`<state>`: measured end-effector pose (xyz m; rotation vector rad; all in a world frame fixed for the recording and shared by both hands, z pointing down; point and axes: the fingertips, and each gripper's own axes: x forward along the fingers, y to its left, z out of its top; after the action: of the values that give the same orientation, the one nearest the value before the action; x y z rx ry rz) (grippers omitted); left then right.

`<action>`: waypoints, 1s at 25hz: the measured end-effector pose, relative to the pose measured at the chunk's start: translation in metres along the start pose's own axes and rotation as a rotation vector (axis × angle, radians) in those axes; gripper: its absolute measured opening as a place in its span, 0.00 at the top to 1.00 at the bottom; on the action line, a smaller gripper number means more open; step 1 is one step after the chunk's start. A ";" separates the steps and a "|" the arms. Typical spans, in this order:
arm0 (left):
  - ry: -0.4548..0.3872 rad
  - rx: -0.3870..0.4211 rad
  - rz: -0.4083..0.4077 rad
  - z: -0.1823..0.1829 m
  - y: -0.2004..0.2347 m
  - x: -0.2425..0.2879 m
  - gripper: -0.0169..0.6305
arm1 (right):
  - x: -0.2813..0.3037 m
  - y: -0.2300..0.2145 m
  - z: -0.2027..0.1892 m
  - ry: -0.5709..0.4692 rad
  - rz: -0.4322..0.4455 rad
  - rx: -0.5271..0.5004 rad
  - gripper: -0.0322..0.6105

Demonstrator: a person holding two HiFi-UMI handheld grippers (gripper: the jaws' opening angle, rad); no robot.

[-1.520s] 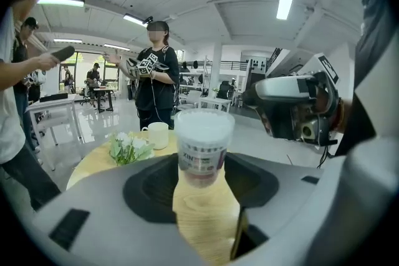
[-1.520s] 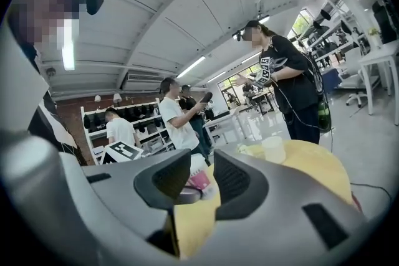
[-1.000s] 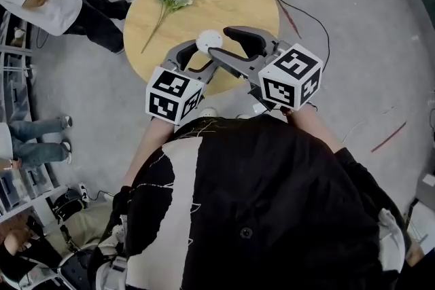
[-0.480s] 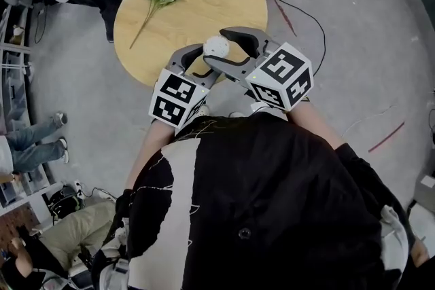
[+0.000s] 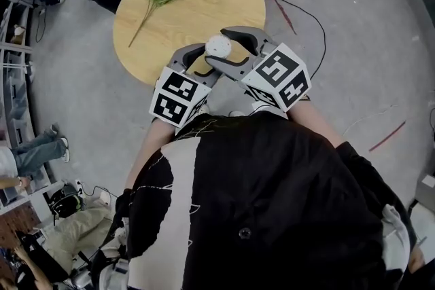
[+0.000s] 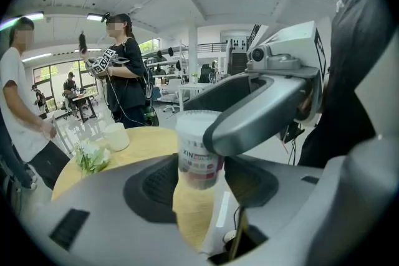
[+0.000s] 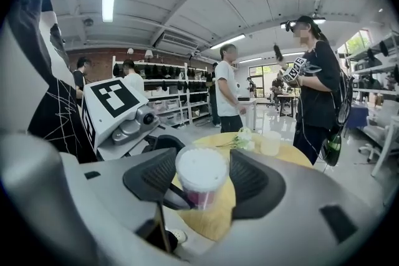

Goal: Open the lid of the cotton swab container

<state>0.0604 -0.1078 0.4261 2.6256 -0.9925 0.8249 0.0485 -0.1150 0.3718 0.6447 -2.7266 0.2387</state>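
Left gripper (image 6: 199,174) pinching the cotton swab container (image 5: 217,45) by its body, upright, at 5 o'clock edge of the round wooden table (image 5: 204,3). Right gripper (image 7: 202,177): jaws have just been opening, now spread either side of the white lid (image 7: 201,166), pads off it. Lid still on.

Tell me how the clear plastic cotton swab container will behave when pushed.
The clear round plastic cotton swab container looks light, holding only swabs. Taller than wide, it may tip if pushed high. Its smooth wall could slip in a grip.
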 end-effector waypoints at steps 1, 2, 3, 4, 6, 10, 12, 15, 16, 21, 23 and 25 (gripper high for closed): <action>0.000 0.001 -0.003 0.000 -0.001 0.001 0.60 | 0.000 -0.001 -0.001 0.000 -0.001 0.005 0.53; 0.000 0.000 -0.005 0.000 -0.001 0.001 0.60 | -0.001 -0.002 -0.002 -0.001 0.000 0.012 0.53; 0.000 0.000 -0.008 0.000 -0.001 0.002 0.60 | -0.001 -0.003 -0.002 -0.004 0.000 0.021 0.53; -0.001 0.000 -0.009 0.000 0.000 0.002 0.60 | -0.001 -0.004 -0.002 -0.007 -0.001 0.032 0.53; -0.004 0.000 -0.013 -0.001 0.001 0.004 0.60 | 0.000 -0.007 -0.003 -0.017 -0.004 0.064 0.53; -0.006 0.010 -0.015 0.000 0.004 0.006 0.60 | 0.000 -0.013 0.000 -0.053 0.006 0.153 0.54; -0.006 0.014 -0.013 0.001 0.004 0.006 0.60 | -0.001 -0.015 0.002 -0.067 0.017 0.201 0.54; -0.007 0.016 -0.016 -0.001 0.003 0.006 0.60 | -0.002 -0.014 0.000 -0.065 0.021 0.217 0.54; -0.007 0.017 -0.017 -0.002 0.002 0.005 0.60 | -0.002 -0.014 -0.001 -0.063 0.019 0.216 0.54; -0.017 0.011 -0.020 0.000 0.002 0.004 0.60 | -0.003 -0.013 0.001 -0.062 0.017 0.221 0.54; -0.023 0.013 -0.024 0.001 0.003 0.005 0.60 | -0.002 -0.014 0.001 -0.064 0.020 0.226 0.54; -0.030 0.014 -0.027 0.000 0.004 0.004 0.60 | -0.002 -0.014 0.001 -0.069 0.028 0.241 0.54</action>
<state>0.0605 -0.1126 0.4287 2.6645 -0.9595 0.7918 0.0559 -0.1268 0.3718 0.6901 -2.7986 0.5691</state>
